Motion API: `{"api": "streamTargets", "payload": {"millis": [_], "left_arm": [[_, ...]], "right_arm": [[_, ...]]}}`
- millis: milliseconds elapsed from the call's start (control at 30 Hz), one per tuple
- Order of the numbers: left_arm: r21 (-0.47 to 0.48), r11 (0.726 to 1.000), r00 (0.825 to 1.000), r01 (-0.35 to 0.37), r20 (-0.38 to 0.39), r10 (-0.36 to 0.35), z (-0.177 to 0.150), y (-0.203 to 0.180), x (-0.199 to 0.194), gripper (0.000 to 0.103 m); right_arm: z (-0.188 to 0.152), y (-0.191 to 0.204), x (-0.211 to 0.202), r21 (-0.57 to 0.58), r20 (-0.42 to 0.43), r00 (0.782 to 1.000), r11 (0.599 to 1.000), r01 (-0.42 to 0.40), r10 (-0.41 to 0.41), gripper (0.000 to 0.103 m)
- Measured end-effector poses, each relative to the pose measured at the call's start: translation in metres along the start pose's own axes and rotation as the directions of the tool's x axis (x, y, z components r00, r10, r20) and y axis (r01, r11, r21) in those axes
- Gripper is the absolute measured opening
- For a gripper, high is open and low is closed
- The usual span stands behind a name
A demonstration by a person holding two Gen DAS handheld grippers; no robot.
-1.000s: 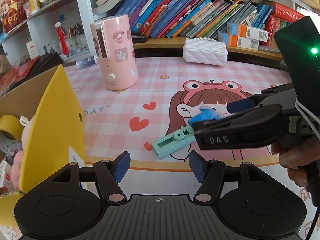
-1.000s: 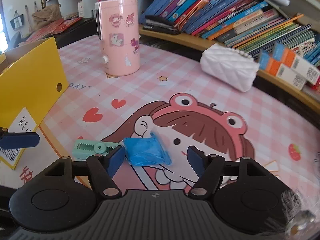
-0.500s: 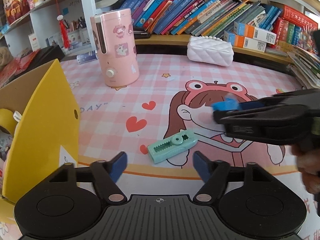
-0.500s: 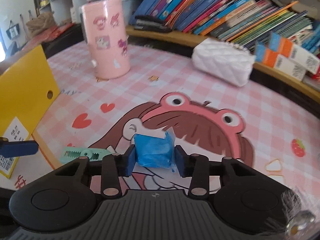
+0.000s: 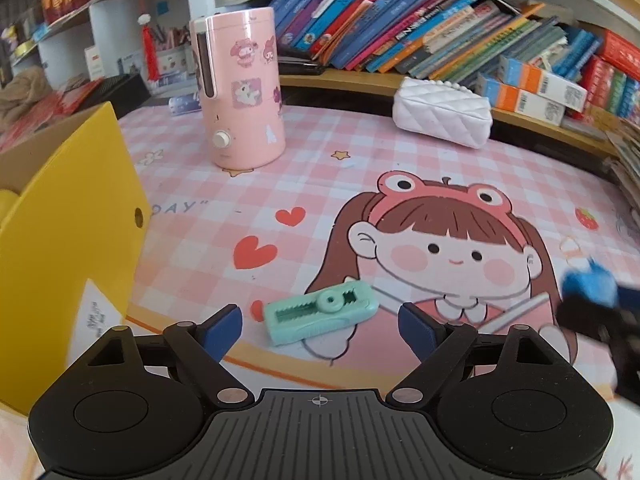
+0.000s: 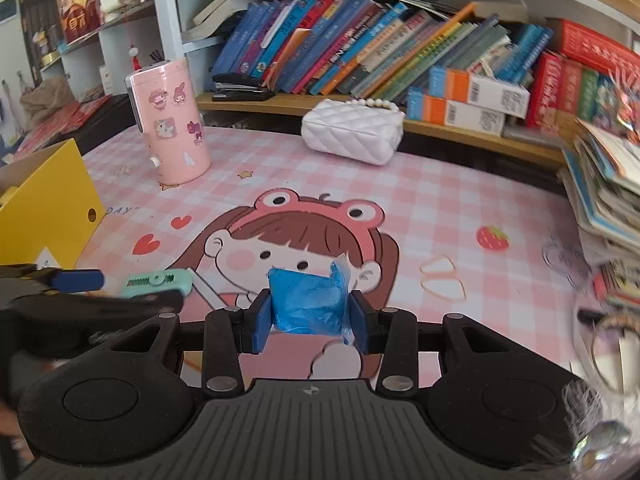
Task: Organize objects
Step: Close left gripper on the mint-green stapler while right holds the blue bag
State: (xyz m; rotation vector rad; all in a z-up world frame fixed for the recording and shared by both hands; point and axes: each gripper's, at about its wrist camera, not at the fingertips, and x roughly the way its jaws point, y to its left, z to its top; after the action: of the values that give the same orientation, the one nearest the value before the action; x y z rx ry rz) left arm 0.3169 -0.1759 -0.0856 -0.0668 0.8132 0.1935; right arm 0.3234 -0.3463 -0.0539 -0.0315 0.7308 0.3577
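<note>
My right gripper (image 6: 309, 326) is shut on a blue plastic packet (image 6: 307, 304) and holds it above the pink cartoon mat (image 6: 420, 208). The packet also shows blurred at the right edge of the left wrist view (image 5: 588, 286). My left gripper (image 5: 320, 326) is open and empty, just in front of a mint green correction tape (image 5: 320, 312) lying flat on the mat; the tape also shows in the right wrist view (image 6: 158, 282). A yellow storage box (image 5: 68, 240) stands open at the left.
A pink cylinder humidifier (image 5: 240, 92) stands at the back left. A white quilted purse (image 5: 442, 114) lies at the back by the bookshelf (image 5: 400, 32). A stack of books (image 6: 608, 184) sits at the right; rubber bands (image 6: 442, 276) lie on the mat.
My right gripper closed on the blue packet, lifted it off the mat and moved right, away from the tape. My left gripper stayed open near the tape.
</note>
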Motion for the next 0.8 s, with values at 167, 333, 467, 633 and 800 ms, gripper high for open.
{"api": "streamTargets", "payload": {"millis": [167, 333, 467, 633, 800], "left_arm": [[-0.069, 0.996, 0.998, -0.060, -0.041, 0.058, 0.003, -0.005, 0.017, 0.086], [-0.088, 0.992, 0.996, -0.090, -0.022, 0.088, 0.001, -0.007, 0.020, 0.070], [-0.078, 0.994, 0.997, -0.070, -0.034, 0.068, 0.002, -0.001, 0.017, 0.069], [-0.045, 0.999, 1.000, 0.005, 0.017, -0.004, 0.003, 0.011, -0.012, 0.069], [0.020, 0.993, 0.991, 0.113, 0.074, -0.115, -0.001, 0.022, -0.054, 0.069]], "right_arm": [[-0.006, -0.003, -0.010, 0.011, -0.007, 1.000, 1.000, 0.007, -0.007, 0.038], [-0.011, -0.007, -0.016, 0.010, -0.016, 0.999, 1.000, 0.028, -0.028, 0.038], [-0.016, -0.007, -0.017, 0.014, -0.031, 0.999, 0.999, 0.041, -0.041, 0.038], [-0.021, 0.004, -0.018, 0.002, -0.042, 0.998, 0.999, 0.043, -0.043, 0.037], [-0.024, 0.019, -0.024, -0.004, -0.059, 0.997, 0.999, 0.053, -0.053, 0.037]]}}
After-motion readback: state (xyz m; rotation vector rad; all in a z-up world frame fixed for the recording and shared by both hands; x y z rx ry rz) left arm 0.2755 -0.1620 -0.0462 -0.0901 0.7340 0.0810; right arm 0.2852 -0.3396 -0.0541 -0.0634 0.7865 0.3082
